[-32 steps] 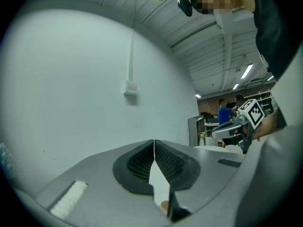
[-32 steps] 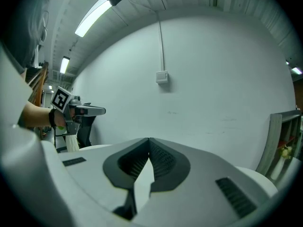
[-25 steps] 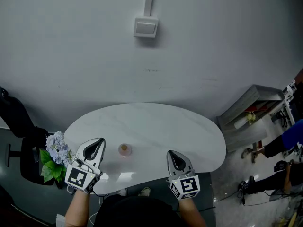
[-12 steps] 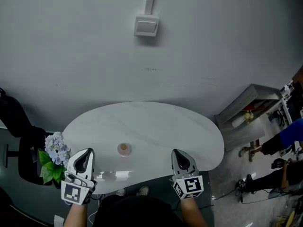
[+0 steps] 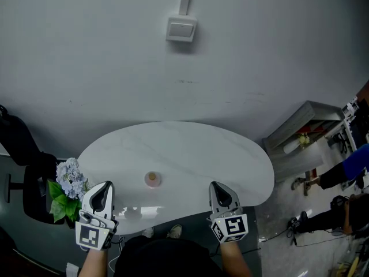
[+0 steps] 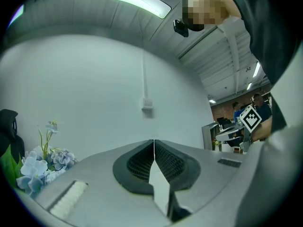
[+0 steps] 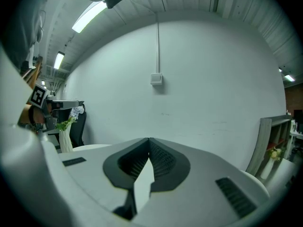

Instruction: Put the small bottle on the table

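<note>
A small bottle [image 5: 152, 179] with a pinkish top stands upright on the white oval table [image 5: 190, 149], free of both grippers. My left gripper [image 5: 104, 188] hovers at the table's near left edge, to the left of the bottle and nearer me. Its jaws are shut with nothing between them [image 6: 153, 141]. My right gripper [image 5: 219, 187] is at the near edge to the right of the bottle, also shut and holding nothing [image 7: 149, 139]. Neither gripper view shows the bottle.
A bunch of pale blue flowers [image 5: 69, 180] with green leaves stands just off the table's left end, beside a black chair [image 5: 26, 172]. A switch box [image 5: 181, 29] is on the white wall behind. A grey shelf [image 5: 302, 134] and people are to the right.
My left gripper has drawn back from beside the bottle toward the table's near left edge. The right gripper has barely shifted. The bottle has stayed put.
</note>
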The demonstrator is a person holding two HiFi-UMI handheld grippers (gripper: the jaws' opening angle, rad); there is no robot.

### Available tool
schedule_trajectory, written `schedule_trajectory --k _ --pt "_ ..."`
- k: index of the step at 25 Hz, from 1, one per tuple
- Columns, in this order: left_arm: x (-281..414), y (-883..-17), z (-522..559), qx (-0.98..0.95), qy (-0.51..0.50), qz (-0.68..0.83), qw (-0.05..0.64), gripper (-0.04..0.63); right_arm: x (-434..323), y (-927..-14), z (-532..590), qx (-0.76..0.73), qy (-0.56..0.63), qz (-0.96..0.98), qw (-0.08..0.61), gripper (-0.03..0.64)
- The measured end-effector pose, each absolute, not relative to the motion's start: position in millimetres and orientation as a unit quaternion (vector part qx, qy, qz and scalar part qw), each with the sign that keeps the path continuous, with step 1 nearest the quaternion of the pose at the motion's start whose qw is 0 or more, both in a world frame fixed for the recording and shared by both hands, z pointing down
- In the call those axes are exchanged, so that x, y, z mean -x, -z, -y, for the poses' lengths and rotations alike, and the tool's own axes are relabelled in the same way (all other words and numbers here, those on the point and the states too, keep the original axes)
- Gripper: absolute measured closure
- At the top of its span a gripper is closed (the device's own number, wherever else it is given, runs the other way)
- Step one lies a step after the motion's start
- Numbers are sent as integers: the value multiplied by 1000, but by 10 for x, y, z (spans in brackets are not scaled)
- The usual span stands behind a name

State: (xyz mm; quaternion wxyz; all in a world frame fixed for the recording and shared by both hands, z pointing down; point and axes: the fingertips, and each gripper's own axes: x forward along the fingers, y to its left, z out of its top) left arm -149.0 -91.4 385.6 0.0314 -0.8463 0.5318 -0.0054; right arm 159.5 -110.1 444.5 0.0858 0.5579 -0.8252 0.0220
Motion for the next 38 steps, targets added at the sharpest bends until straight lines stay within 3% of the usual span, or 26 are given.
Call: schedule_trajectory --k 38 --pt "1424 -3952 751 859 8 -512 22 586 -1539 -4472 776 -569 -10 817 96 611"
